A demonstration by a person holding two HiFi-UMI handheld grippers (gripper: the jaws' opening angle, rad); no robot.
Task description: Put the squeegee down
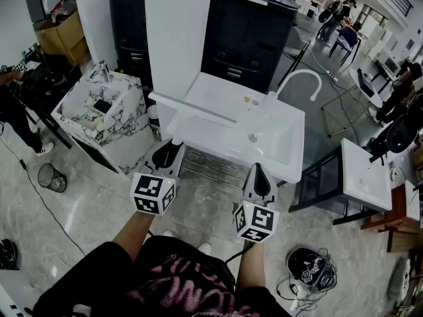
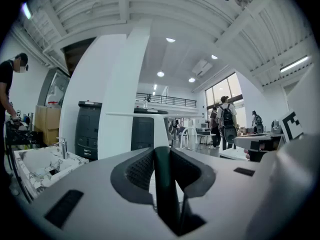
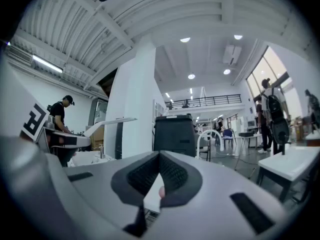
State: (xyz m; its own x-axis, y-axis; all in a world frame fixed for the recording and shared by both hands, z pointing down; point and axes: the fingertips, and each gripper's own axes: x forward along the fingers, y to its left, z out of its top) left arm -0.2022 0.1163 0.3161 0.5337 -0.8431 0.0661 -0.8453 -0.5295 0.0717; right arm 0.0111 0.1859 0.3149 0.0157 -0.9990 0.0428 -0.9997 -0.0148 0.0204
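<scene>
Left gripper (image 1: pixel 173 145): fingers clamped on the squeegee (image 1: pixel 192 108) handle, blade uppermost, its long axis crosswise over the left rim of the white sink (image 1: pixel 228 92). Right gripper (image 1: pixel 258 174): fingers closed, empty, alongside. Set-down judged to fall to the left hand

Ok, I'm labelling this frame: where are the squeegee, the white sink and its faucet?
squeegee (image 1: pixel 192 107): head view, middle of its long blade.
white sink (image 1: pixel 218 90): head view, bare back deck.
faucet (image 1: pixel 299 72): head view, top of its curved spout.
</scene>
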